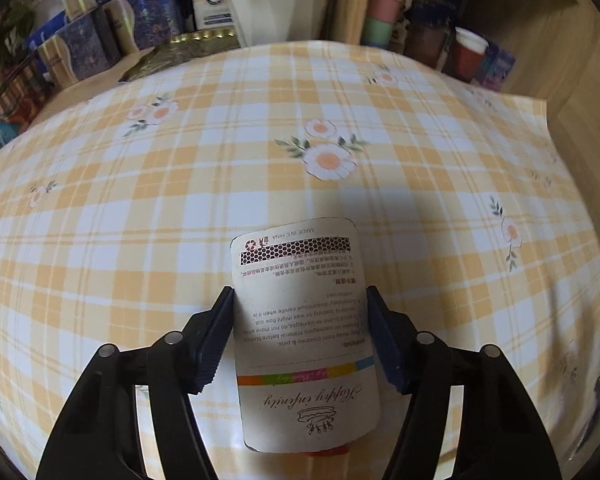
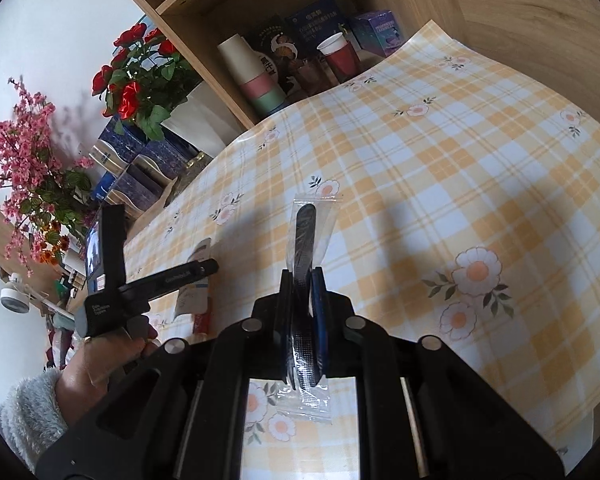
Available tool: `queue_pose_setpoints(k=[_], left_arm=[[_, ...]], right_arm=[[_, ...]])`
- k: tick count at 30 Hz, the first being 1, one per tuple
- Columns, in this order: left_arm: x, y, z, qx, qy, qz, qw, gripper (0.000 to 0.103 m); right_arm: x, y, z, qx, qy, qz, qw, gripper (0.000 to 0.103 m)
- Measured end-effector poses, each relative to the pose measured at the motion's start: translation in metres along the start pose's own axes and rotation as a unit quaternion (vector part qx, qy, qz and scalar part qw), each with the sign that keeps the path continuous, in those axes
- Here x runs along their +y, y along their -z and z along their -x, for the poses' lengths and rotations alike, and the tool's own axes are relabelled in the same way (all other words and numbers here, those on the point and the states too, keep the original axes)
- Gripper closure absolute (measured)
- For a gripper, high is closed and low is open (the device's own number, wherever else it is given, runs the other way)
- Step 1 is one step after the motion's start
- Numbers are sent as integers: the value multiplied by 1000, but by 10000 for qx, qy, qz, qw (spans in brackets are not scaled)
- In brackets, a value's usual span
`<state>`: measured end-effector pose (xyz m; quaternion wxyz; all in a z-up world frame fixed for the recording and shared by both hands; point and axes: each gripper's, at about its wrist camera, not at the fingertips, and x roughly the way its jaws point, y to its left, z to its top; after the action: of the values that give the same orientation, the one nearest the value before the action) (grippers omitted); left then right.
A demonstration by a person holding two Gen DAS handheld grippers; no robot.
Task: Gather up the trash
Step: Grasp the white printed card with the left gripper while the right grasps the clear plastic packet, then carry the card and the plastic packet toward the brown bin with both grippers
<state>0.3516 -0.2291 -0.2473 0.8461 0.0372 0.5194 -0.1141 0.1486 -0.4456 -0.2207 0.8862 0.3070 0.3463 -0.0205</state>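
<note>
Yellow-and-white checked cloth point(image 1: 180, 184) with printed daisies covers the table, and we take it as our landmark. On the cloth, near its front edge in the left wrist view, lies a white printed card point(image 1: 304, 332) with warning text, a coloured stripe and a cake drawing. Our left gripper point(image 1: 300, 332) points steeply down at it, one blue pad point(image 1: 214, 340) on each long side of the card; the pads sit right at the card's edges, but we cannot tell whether they press on it, and the card lies flat on the cloth. A bit of red shows from under the card's near end. In the right wrist view, our right gripper point(image 2: 302, 312) hangs above the cloth, clamped on a clear plastic sleeve point(image 2: 314, 224) with a dark, narrow strip inside; the sleeve sticks out upright past the fingertips and also trails back behind them, clear of the cloth. To the left over the cloth in that view we see the left gripper from the side, held by a hand point(image 2: 100, 364) in a fluffy white sleeve point(image 2: 28, 416), with the card point(image 2: 192, 292) below its fingers. Beyond the cloth's far edge stand stacked paper cups point(image 2: 252, 76), a red cup point(image 2: 342, 56) and blue boxes point(image 2: 316, 24) in a wooden shelf, with red flowers point(image 2: 134, 72) off the cloth's left corner.
</note>
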Motion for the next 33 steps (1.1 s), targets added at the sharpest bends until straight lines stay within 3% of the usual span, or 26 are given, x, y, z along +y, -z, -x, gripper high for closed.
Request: queue_pose_setpoints(k=[17, 33], left_arm=[[34, 26, 77, -411, 563, 117, 9975, 41], [81, 110, 153, -716, 793, 237, 9940, 41]], right_arm=[[35, 22, 23, 28, 3, 211, 9998, 90], [69, 72, 38, 291, -184, 549, 9979, 90]])
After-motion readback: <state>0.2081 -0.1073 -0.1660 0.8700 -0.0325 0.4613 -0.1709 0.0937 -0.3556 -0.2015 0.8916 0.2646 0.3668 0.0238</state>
